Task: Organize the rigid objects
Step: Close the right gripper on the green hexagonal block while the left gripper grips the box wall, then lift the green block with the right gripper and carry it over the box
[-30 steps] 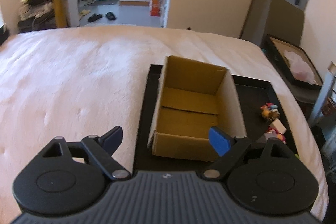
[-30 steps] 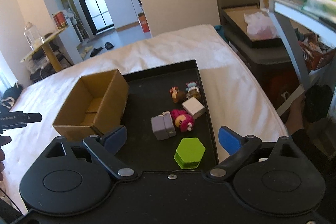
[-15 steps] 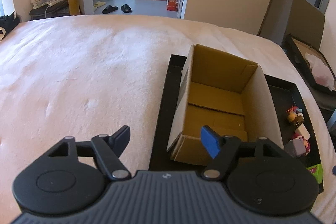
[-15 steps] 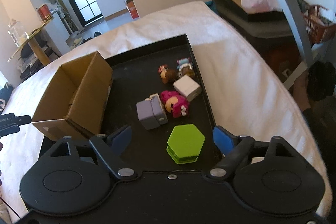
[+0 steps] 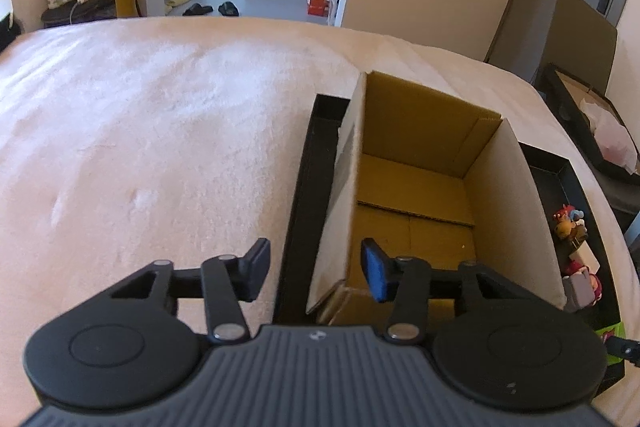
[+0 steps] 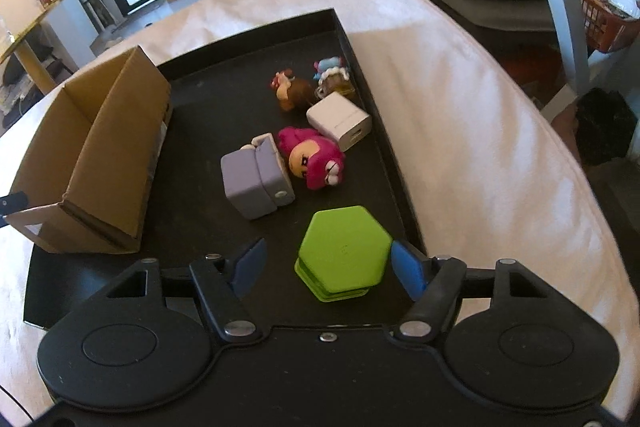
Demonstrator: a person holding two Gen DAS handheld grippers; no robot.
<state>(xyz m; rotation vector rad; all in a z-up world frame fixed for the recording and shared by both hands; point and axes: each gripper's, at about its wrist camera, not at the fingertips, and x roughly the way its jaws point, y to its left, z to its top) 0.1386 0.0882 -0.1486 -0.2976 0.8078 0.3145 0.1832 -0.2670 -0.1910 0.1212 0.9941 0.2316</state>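
Left wrist: left tongs [image 5: 316, 269] spread, just been closing, straddling near-left wall of empty cardboard box [image 5: 420, 187], pads not touching it. Box sits at left end of black tray [image 5: 308, 187] on bed [image 5: 140, 131].

Right wrist: right tongs [image 6: 326, 269] spread, just been closing, flanking green hexagon box [image 6: 344, 253]; right pad just beside it, left apart. Purple case [image 6: 256, 179], pink figure [image 6: 312, 159], white charger [image 6: 340, 121] further along tray.

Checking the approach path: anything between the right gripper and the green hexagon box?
Nothing visible. The green hexagon box sits on the black tray between the right gripper's fingers, which have just been closing; gap remains on the left side.
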